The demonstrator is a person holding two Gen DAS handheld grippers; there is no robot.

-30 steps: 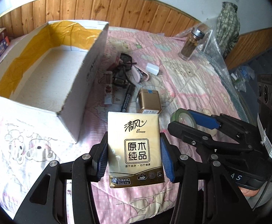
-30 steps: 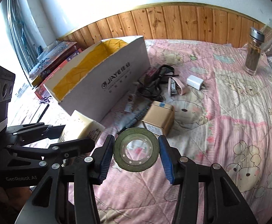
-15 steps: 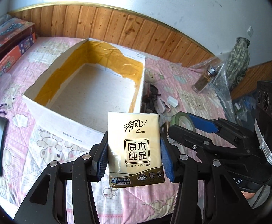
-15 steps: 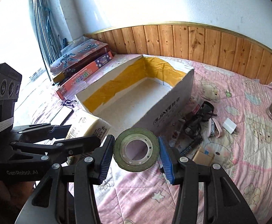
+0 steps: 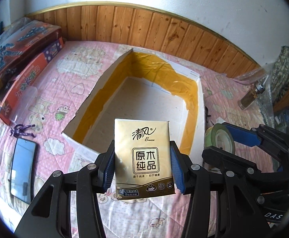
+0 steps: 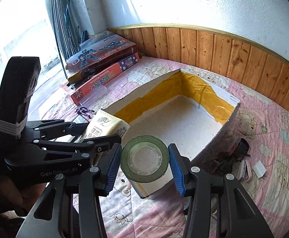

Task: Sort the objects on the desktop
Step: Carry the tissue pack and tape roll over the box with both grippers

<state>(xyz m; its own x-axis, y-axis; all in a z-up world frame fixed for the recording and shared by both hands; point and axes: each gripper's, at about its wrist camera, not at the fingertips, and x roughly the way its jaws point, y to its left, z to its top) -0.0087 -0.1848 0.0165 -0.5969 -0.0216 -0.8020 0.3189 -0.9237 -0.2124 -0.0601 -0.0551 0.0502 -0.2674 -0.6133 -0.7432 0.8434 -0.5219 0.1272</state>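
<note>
Ahead of both my jaws and below them sits the open cardboard box (image 5: 144,99) on the pink bedspread (image 5: 65,75), its long axis running away from me toward the wooden wall panelling. Either hand could drop its load there — the right looks slightly nearer the near corner. My left gripper (image 5: 142,170) is clamped on the tissue pack (image 5: 143,158), held upright. My right gripper (image 6: 144,162) pinches the green tape roll (image 6: 144,159) across its width, hole facing me — both loads above the box's near rim.
</note>
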